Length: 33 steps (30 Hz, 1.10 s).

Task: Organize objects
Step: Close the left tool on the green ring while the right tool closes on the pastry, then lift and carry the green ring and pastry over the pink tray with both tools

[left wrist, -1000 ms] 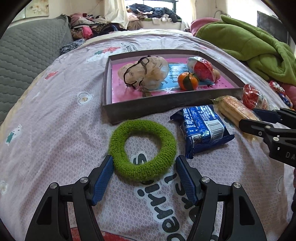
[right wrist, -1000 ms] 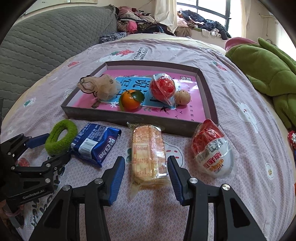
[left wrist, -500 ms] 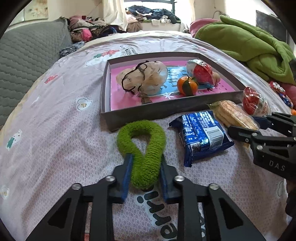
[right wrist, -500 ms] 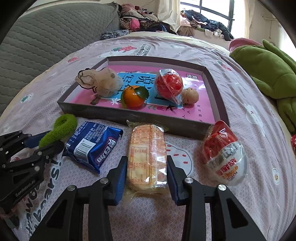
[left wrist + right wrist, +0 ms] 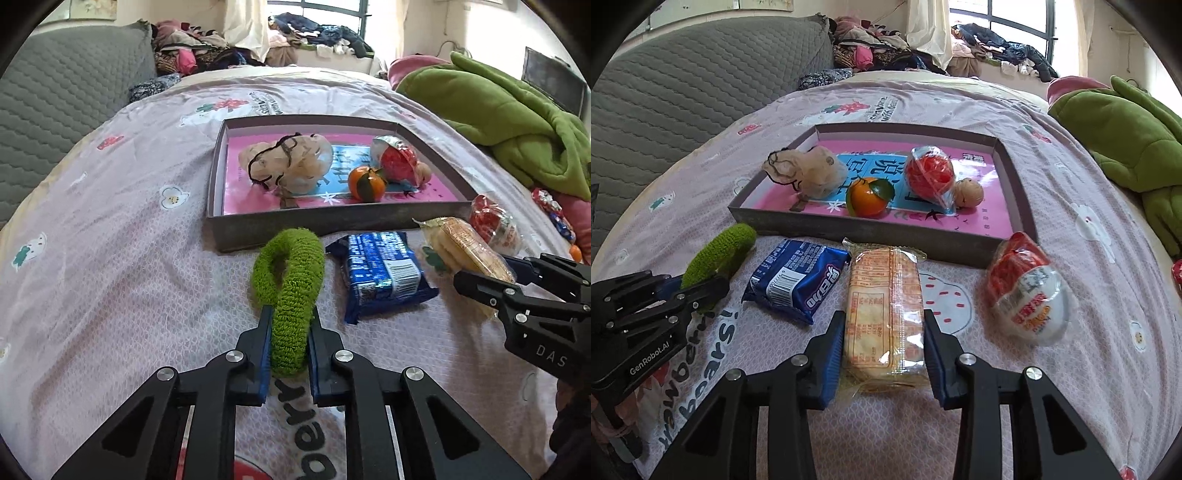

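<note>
Left claw (image 5: 288, 332) pinches green ring (image 5: 290, 273) seemingly touching tray edge (image 5: 280, 225)

Daylit window (image 5: 1015, 22), grey headboard (image 5: 683, 85) (quilted), bed (image 5: 110, 295).

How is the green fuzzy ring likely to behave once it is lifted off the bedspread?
The green ring is probably soft and floppy: the left gripper has it pinched from a ring into a narrow loop. It likely weighs little, so the free end may droop. Its fuzzy surface should resist slipping from the pads.
</note>
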Available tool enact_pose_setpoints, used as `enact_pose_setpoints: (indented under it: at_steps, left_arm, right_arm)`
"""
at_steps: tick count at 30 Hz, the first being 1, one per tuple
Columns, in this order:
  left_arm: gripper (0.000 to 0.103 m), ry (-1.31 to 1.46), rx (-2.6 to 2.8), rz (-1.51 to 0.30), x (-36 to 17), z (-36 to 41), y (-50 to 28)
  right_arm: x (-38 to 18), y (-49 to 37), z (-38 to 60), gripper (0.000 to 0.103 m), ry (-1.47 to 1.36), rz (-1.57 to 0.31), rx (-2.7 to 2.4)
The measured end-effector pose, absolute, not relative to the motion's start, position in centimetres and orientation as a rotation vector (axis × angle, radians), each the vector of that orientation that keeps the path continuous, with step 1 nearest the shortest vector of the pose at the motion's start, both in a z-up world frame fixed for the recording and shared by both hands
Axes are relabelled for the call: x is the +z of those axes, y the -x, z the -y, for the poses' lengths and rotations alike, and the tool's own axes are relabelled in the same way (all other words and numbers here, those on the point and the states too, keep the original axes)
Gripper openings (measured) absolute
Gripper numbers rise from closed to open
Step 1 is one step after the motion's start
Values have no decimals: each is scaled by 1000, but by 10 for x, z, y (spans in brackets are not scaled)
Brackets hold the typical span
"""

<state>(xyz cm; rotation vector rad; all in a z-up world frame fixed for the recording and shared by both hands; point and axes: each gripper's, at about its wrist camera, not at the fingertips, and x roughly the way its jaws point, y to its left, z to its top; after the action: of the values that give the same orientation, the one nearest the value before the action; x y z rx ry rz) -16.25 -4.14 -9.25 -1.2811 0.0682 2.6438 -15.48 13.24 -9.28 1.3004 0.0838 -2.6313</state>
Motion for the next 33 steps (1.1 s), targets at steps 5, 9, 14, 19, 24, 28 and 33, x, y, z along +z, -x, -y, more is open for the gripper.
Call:
enact_pose_setpoints:
  at_steps: [5, 9, 14, 19, 24, 28, 33]
  left_arm:
    - [15, 1247, 2680, -125, -78, 33, 150]
    - [15, 1231, 2699, -135, -62, 27, 145]
    - [15, 1194, 2719, -112, -40, 25, 139]
    - [15, 1160, 2730, -61, -17, 29, 130]
    - [15, 1115, 2742, -85, 8, 26, 127]
    - [15, 1076, 2759, -94, 24, 23, 128]
    - [15, 1030, 2775, -108, 48, 18, 135]
  right_arm:
    - [-78, 148, -135, 39, -1270, -70, -2639]
    - [-65, 142, -136, 39, -1238, -76, -2653]
    - [-45, 133, -137, 39, -1182, -69, -2674]
    - [-24, 124, -136, 39, -1120, -64, -2687]
    - [-1, 115, -136, 39, -1052, -59, -2700]
    - [14, 114, -138, 39, -1016, -80, -2712]
    - [33, 115, -142, 39, -977, -89, -2733]
